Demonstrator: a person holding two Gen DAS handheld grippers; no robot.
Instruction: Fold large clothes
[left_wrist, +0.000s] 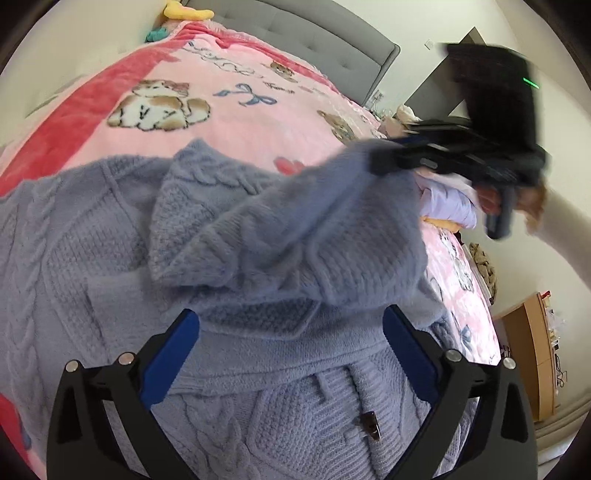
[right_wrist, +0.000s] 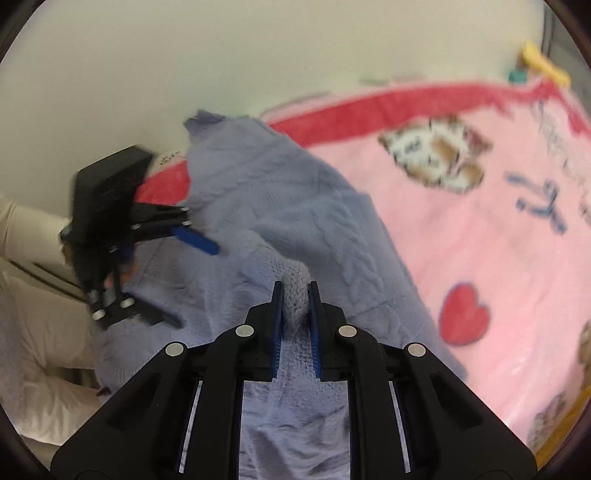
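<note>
Black gripper arms with blue pads fill the bottom of both wrist views. Seen from the right wrist, the right gripper (right_wrist: 295, 314) has its jaws drawn almost together, pinching a bunched fold of the lavender cable-knit sweater (right_wrist: 295, 206) between the blue pads (right_wrist: 277, 332). From that pinch the knit rises in a ridge and spreads away over the bed.

Seen from the left wrist, the left gripper (left_wrist: 291, 332) stands spread as wide as it goes, one blue pad at each side, with nothing clamped. Its fingertips hover just over the sweater (left_wrist: 110, 258), which lies flat under them with a small dark toggle (left_wrist: 370, 425) near the lower edge. One sleeve (left_wrist: 295, 221) stretches up to the right, where the right gripper (left_wrist: 380, 164), blurred, holds its end.

In the right wrist view the left gripper (right_wrist: 192, 277) shows at the left, jaws wide apart above the knit, with a cream sleeve (right_wrist: 26, 229) of the person behind it.

Under the sweater lies a pink blanket (left_wrist: 240, 122) with a red border and printed cats, bows and hearts, covering a bed with a grey padded headboard (left_wrist: 314, 37).
</note>
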